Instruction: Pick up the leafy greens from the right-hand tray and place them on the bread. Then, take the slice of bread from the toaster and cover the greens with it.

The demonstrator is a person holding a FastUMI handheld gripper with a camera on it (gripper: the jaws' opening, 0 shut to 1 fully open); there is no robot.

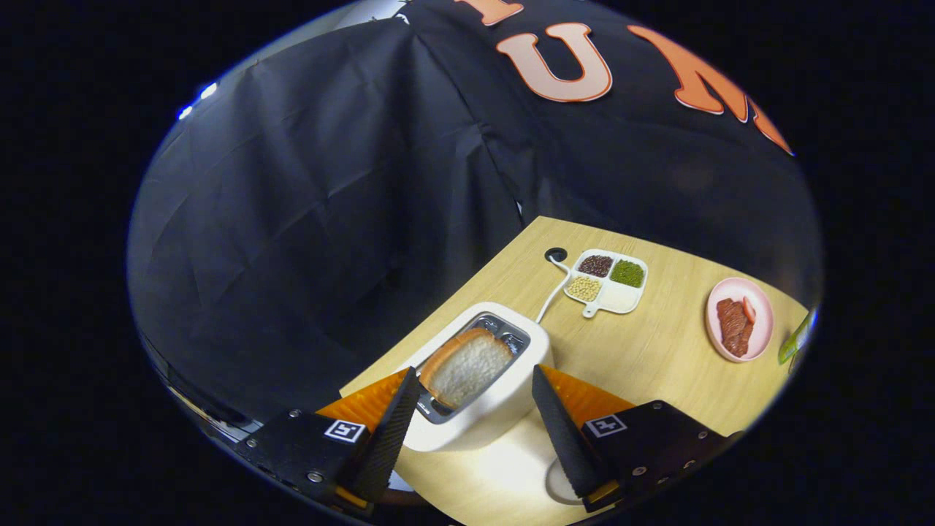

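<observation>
The tongs (476, 380) stand spread wide, gripping nothing, their 2 fingers flanking the white toaster (488, 398) on the wooden desk (657, 358). The slice of bread (467, 367) sits upright in the toaster's slot, between the fingertips. Beyond lie a 4-part dish (610, 281) and a pink plate (739, 319)

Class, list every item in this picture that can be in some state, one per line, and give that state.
gripper: jaws open, either side of the toaster, holding nothing.
toaster: upright on the table, cord attached.
bread slice: standing in one toaster slot, sticking out the top.
second toaster slot: empty.
divided dish: three compartments filled, one empty.
pink plate: holds meat and a red slice.
</observation>
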